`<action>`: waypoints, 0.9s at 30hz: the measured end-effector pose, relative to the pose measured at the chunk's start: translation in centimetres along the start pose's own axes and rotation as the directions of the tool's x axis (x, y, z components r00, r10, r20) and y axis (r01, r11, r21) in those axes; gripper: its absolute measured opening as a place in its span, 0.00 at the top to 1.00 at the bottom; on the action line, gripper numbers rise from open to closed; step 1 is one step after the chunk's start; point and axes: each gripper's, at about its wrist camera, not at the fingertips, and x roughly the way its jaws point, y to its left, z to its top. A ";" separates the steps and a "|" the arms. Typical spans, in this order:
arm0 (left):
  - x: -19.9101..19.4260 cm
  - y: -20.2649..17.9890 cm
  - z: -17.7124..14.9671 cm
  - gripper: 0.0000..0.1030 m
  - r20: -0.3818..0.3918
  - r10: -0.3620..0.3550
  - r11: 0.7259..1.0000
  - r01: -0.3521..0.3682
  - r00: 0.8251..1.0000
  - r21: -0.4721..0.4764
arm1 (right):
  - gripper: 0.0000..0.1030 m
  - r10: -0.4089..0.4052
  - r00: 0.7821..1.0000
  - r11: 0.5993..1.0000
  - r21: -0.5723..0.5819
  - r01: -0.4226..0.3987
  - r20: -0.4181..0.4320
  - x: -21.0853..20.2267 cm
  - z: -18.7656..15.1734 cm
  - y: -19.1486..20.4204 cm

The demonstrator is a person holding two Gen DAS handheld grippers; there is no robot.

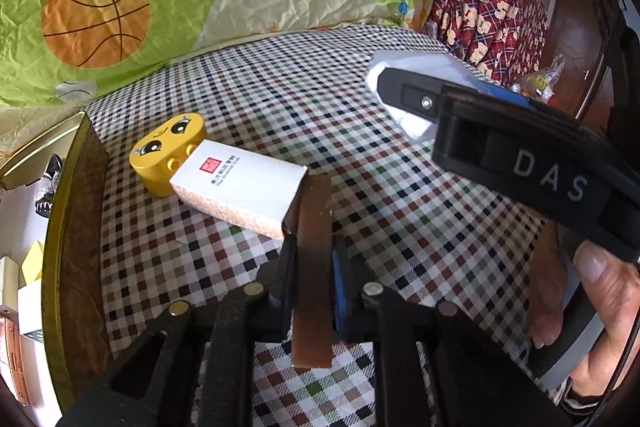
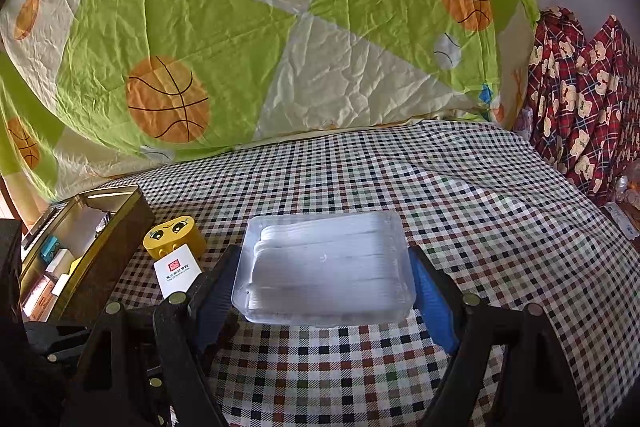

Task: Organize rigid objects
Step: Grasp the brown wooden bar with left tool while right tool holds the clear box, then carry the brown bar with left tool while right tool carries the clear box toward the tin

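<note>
clear plastic box (image 2: pixel 326 267) flat on the cloth; white carton (image 1: pixel 240 189) leaning on yellow face block (image 1: pixel 168 157).

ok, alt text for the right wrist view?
The right tongs grip a clear plastic box above a checkered tablecloth. At left, a small white box leans on a yellow face-printed block beside an open tin.
</note>
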 end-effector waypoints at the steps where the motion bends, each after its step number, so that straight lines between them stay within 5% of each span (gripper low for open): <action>1: -0.2 0.0 -0.1 0.86 0.007 0.000 1.000 0.000 1.000 0.000 | 0.20 0.000 1.000 1.000 0.000 0.000 0.002 0.0 0.0 0.0; 17: -2.5 0.1 -0.1 0.87 0.137 0.026 1.000 -0.025 0.990 -0.009 | 0.20 -0.019 0.999 1.000 -0.020 0.020 0.048 -0.8 -0.1 0.4; 27: -4.3 1.2 -0.7 0.87 0.236 0.078 0.995 -0.062 0.969 -0.077 | 0.20 -0.009 0.997 0.999 -0.048 0.012 0.074 -1.3 -0.1 0.8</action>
